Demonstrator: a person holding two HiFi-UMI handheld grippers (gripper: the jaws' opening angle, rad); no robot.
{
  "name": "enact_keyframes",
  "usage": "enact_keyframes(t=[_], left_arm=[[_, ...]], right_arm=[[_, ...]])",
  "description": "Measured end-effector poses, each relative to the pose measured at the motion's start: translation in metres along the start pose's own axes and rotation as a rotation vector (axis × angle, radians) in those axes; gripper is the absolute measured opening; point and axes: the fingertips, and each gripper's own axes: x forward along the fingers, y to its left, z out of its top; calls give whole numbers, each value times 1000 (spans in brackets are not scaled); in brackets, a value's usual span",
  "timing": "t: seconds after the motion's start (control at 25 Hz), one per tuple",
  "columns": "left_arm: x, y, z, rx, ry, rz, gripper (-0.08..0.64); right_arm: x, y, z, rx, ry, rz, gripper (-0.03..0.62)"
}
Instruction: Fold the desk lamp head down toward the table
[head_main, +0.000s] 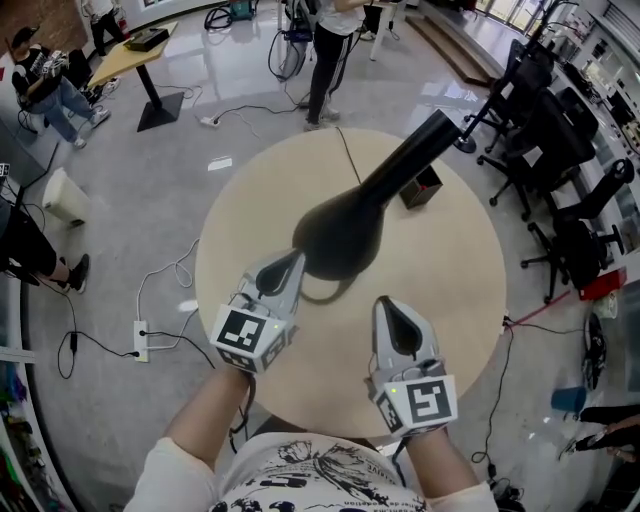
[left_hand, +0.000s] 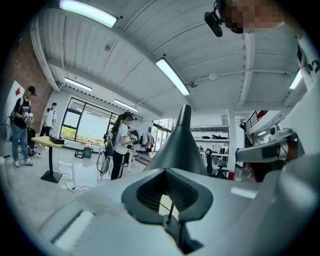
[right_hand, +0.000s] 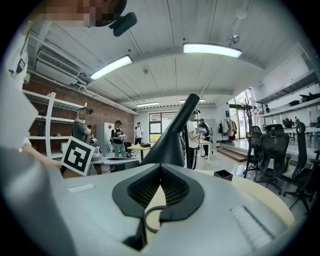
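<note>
A black desk lamp (head_main: 345, 230) stands on the round beige table (head_main: 455, 300), its cone-shaped head raised and its arm slanting to the upper right. Its black cord (head_main: 322, 297) loops on the table just below the head. My left gripper (head_main: 293, 260) is shut and empty, its tip just left of the lamp head's lower edge. My right gripper (head_main: 386, 304) is shut and empty, a little below and to the right of the head. The lamp (left_hand: 181, 142) rises just beyond the left gripper (left_hand: 166, 171), and the lamp (right_hand: 175, 132) likewise beyond the right gripper (right_hand: 160, 167).
A small black box (head_main: 420, 188) sits on the table's far side by the lamp arm. Office chairs (head_main: 555, 150) crowd the floor at the right. A power strip (head_main: 141, 340) and cables lie on the floor at the left. People stand in the background.
</note>
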Motion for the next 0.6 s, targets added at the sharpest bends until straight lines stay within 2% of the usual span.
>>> enact_keyframes(t=[0.24, 0.44, 0.52, 0.6], left_arm=[[2, 1, 1, -18, -22, -1, 6], [5, -1, 2, -12, 18, 1, 6], [2, -3, 7, -5, 29, 7, 5], [-5, -10, 19, 6, 4, 13, 6]], right_arm=[[-1, -8, -4, 8, 15, -15, 8], [0, -12, -3, 4, 16, -19, 8], [-2, -13, 0, 0, 10, -20, 8], [-4, -13, 3, -3, -8, -18, 8]])
